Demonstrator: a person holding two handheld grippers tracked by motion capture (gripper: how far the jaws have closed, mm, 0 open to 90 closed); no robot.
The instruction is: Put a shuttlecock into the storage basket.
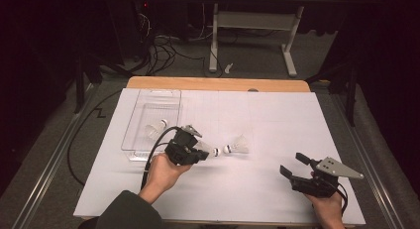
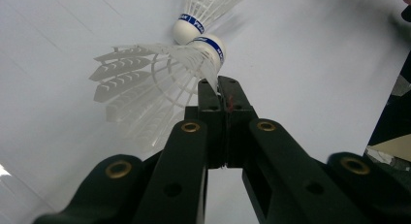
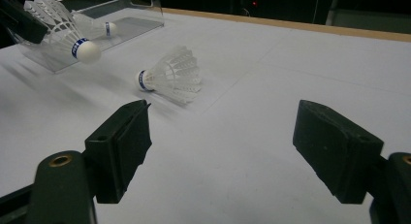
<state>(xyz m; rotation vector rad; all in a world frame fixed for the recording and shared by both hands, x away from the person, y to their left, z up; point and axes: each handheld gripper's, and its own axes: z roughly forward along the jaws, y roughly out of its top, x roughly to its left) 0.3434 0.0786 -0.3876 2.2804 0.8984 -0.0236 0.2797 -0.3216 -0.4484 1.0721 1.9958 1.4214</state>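
Your left gripper (image 2: 220,86) is pinching one shuttlecock (image 2: 160,78) by the thin edge of its feathered skirt, jaws closed tight on it, and it is hanging just clear of the table (image 1: 277,120) near the middle of the front half, cork nose almost touching the nose of a second shuttlecock (image 1: 236,146) lying on its side beside it. Judging by the clear tray (image 1: 148,101) at the left edge toward the far corner, with another shuttlecock (image 1: 156,129) already lying inside, you are probably carrying this one there. The skirt is springy and the hold is on very little of it, so you should be moving slowly, keeping the lift low, and avoiding any bump against the neighbour's cork. Bring it over the tray's near wall before letting go. Your right gripper (image 1: 296,165) is idling near the front right corner, jaws wide apart and holding nothing.
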